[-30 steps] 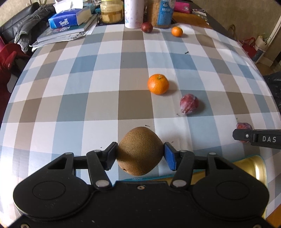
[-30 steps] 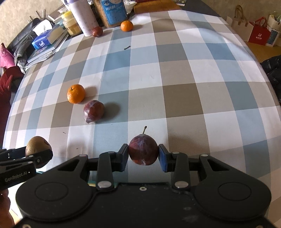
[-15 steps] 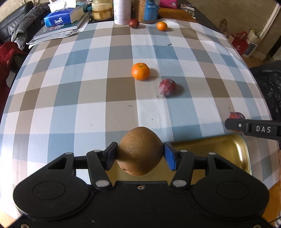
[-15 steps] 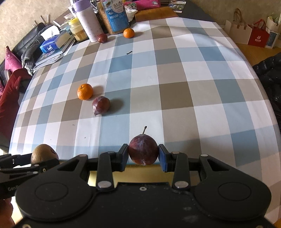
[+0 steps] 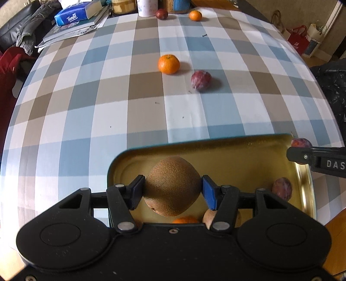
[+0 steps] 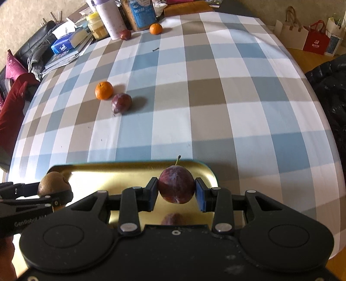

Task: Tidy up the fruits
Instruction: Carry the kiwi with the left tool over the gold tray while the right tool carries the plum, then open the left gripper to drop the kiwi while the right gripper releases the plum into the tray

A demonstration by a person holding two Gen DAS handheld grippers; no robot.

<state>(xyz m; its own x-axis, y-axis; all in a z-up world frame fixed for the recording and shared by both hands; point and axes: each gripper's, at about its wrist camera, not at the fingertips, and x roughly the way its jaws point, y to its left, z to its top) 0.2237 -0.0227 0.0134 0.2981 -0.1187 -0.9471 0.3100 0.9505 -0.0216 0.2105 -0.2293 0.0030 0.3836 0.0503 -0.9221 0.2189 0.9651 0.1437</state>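
My left gripper (image 5: 172, 191) is shut on a brown kiwi (image 5: 172, 186) and holds it above the left part of a gold tray (image 5: 227, 151). My right gripper (image 6: 176, 194) is shut on a dark red plum (image 6: 176, 187) above the same tray (image 6: 108, 170). In the tray lie a plum (image 5: 282, 188), an orange (image 5: 186, 219) and another kiwi (image 5: 210, 215), partly hidden by my left gripper. On the checked cloth lie an orange (image 5: 168, 64) and a plum (image 5: 201, 80). A far plum (image 5: 161, 14) and a far orange (image 5: 195, 15) sit by the containers.
Books and a tissue pack (image 5: 73, 16) lie at the far left corner. A white bottle (image 6: 110, 18) and a blue-labelled jar (image 6: 141, 14) stand at the far edge. Shopping bags (image 6: 313, 39) stand on the floor at the right. The tray sits at the table's near edge.
Both grippers have drawn back toward the near edge with their fruit. The gold tray has come into full view beneath them.
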